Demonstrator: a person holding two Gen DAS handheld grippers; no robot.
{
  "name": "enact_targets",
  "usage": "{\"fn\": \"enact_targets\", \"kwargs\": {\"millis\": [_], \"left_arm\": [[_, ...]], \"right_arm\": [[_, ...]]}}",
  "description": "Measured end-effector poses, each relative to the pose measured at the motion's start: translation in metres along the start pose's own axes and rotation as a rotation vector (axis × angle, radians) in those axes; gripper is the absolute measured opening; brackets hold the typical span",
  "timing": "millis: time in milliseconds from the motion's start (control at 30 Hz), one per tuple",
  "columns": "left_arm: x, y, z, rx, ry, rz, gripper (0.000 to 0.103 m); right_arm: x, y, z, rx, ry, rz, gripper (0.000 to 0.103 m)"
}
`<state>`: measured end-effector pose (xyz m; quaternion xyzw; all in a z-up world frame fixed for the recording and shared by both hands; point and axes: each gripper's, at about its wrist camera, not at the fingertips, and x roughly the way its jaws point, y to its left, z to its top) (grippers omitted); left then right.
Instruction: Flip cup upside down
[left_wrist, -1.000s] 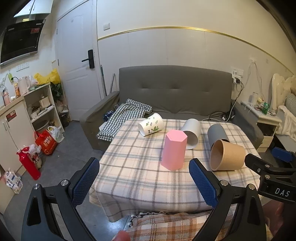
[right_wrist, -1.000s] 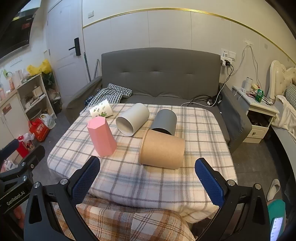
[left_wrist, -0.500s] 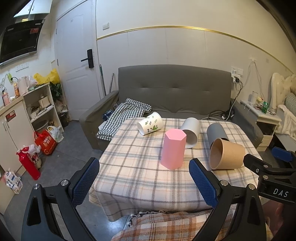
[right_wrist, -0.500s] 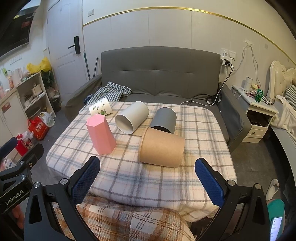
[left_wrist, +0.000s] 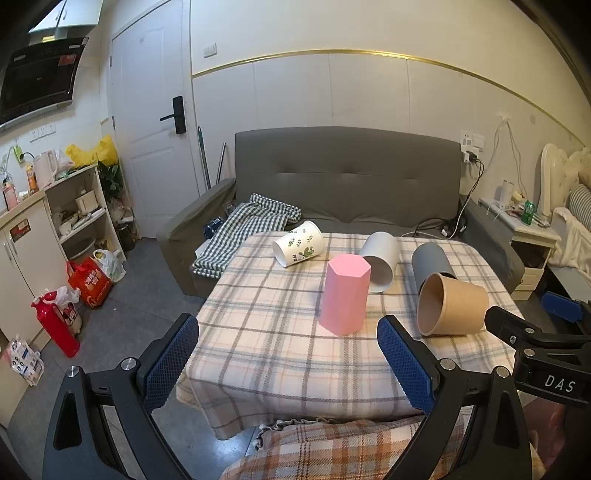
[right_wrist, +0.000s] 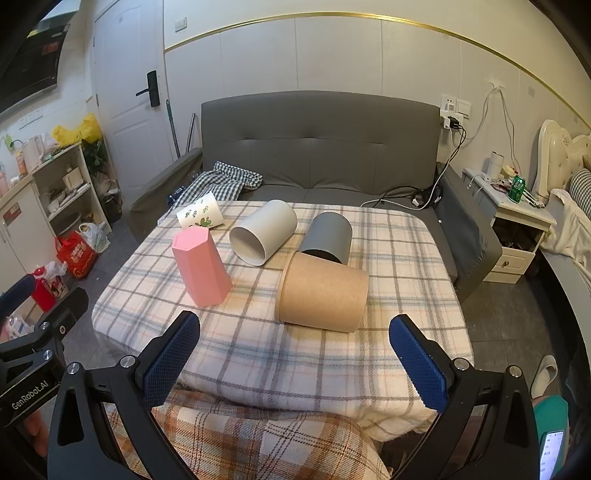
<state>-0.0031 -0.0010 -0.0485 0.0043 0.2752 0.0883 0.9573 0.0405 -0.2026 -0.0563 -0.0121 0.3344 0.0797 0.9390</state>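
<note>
A: Pink and six-sided, the pink cup (left_wrist: 344, 295) stands with its closed end up, a little below the middle of the left wrist picture. It widens slightly toward the cloth. In the right wrist picture it (right_wrist: 201, 266) is left of the centre and looks tilted.

B: And the other cups?

A: Four lie on their sides on the desk (left_wrist: 273, 354), which has a plaid cloth. The brown paper cup (left_wrist: 450, 304) is right of the centre in the left wrist picture, its mouth turned to the left. The dark grey cup (left_wrist: 430, 262) is just behind it; in the right wrist picture they seem to touch. The light grey cup (left_wrist: 380, 260) is near the pink one, its mouth toward the camera. The white cup with green leaves (left_wrist: 298, 248) is further up, near the sofa (left_wrist: 347, 173).

B: How are the grippers?

A: The left gripper (left_wrist: 288, 365) is at the bottom of its picture, jaws wide apart, holding nothing. The right gripper (right_wrist: 291, 360) is the same, wide and with nothing between the blue pads (right_wrist: 170, 363). Both are before the near edge of the desk, apart from all cups.
</note>
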Motion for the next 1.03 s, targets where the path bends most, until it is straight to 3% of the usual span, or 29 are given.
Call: {"fn": "enact_targets", "kwargs": {"millis": [1033], "left_arm": [[0.0026,0.0001,-0.0028,0.004,0.01,-0.004,0.1]], "right_arm": [[-0.0004,0.0016,-0.0026,-0.001,0.006,0.002,0.103]]}}
